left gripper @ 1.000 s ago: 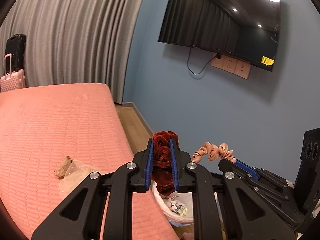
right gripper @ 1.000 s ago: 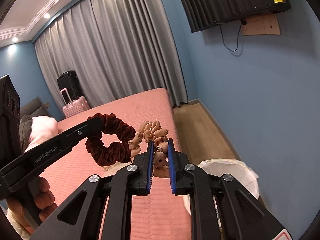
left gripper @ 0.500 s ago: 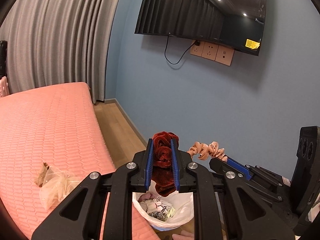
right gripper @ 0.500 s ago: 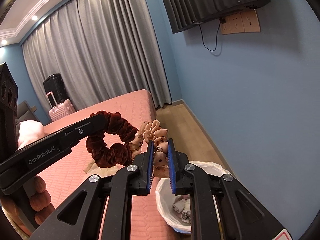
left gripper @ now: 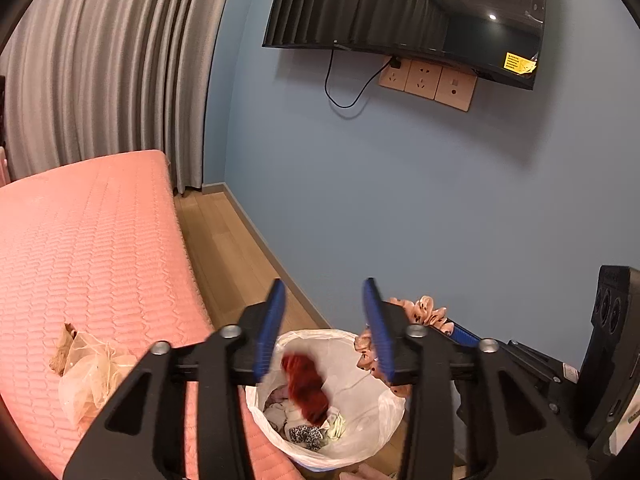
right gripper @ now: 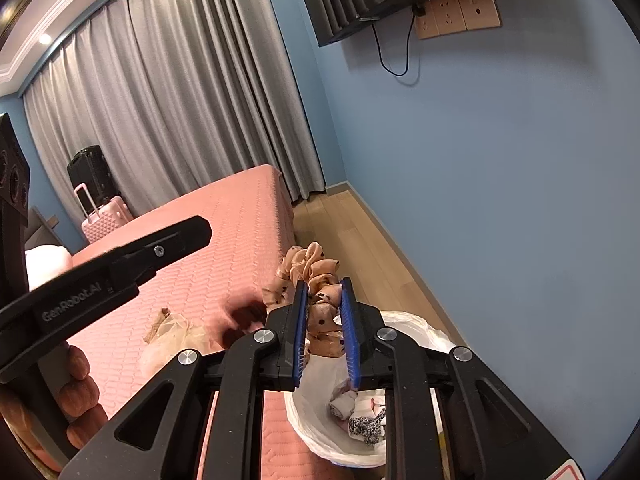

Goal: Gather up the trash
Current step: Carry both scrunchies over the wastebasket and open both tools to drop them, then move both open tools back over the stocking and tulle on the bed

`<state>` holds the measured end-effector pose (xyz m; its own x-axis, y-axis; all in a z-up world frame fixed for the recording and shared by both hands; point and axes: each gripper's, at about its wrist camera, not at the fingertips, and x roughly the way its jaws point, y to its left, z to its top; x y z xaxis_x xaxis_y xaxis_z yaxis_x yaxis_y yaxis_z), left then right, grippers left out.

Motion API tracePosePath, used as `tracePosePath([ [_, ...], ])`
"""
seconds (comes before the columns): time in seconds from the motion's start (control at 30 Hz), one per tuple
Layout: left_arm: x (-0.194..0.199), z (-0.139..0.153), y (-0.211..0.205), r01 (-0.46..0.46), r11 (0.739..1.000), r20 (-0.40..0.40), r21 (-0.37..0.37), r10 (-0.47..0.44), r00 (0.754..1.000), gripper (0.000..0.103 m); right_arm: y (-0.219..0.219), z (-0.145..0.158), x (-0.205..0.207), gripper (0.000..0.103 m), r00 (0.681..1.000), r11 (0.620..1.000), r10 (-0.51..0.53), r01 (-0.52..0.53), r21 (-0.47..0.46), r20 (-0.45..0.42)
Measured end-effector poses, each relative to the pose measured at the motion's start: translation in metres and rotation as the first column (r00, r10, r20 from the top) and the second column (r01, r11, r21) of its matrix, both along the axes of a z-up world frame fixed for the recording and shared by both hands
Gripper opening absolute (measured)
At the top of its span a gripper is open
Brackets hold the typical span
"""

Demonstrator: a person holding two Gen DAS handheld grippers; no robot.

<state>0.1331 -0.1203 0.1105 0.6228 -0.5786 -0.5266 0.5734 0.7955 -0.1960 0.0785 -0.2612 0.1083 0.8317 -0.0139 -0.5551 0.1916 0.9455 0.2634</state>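
Landmark: the white-lined trash bin [left gripper: 320,408] at the foot corner of the pink bed [left gripper: 92,248]; all places are given from it.
Red velvet scrunchie [left gripper: 306,386]: blurred, in the bin's mouth just above the rubbish inside, free of both pads.
Left gripper [left gripper: 324,320]: above the bin, jaws opening, nothing between them.
Spotted peach scrunchie [right gripper: 322,312]: above the bin's near rim, between the pads of the right gripper [right gripper: 324,328], whose jaws are opening; whether they still press it I cannot tell.
Handling: both scrunchies look light, soft and squashy, not fragile; likely best pinched across the gathered band, and the fabric may cling to ribbed pads.
Sheer gauze pouch [left gripper: 86,376]: on the bed, left of the bin, near; looks limp and crumpled.
In the way: nothing covers the bin's mouth; the two grippers crowd each other above it.
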Motion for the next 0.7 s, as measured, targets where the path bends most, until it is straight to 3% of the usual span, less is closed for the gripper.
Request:
tracePosePath([
  [0.07, 0.0, 0.0, -0.001, -0.007, 1.0, 0.004, 0.0, 0.007, 1.0, 0.06, 0.0, -0.002, 0.001, 0.022, 1.0, 1.0, -0.006, 0.006, -0.001, -0.001],
  [0.1, 0.0, 0.0, -0.001, -0.011, 1.0, 0.004, 0.001, 0.011, 1.0, 0.061, 0.001, -0.002, 0.002, 0.025, 1.0, 1.0, -0.007, 0.007, 0.003, 0.0],
  [0.2, -0.001, -0.001, 0.0, -0.016, 1.0, 0.003, 0.005, 0.016, 1.0, 0.062, 0.002, -0.002, 0.0, 0.033, 1.0, 1.0, -0.01, 0.01, 0.005, 0.004],
  [0.7, -0.005, -0.001, 0.029, -0.077, 0.997, -0.005, -0.001, 0.077, 0.997, 0.062, 0.024, 0.002, -0.003, 0.037, 0.999, 0.999, 0.034, -0.034, 0.014, 0.004],
])
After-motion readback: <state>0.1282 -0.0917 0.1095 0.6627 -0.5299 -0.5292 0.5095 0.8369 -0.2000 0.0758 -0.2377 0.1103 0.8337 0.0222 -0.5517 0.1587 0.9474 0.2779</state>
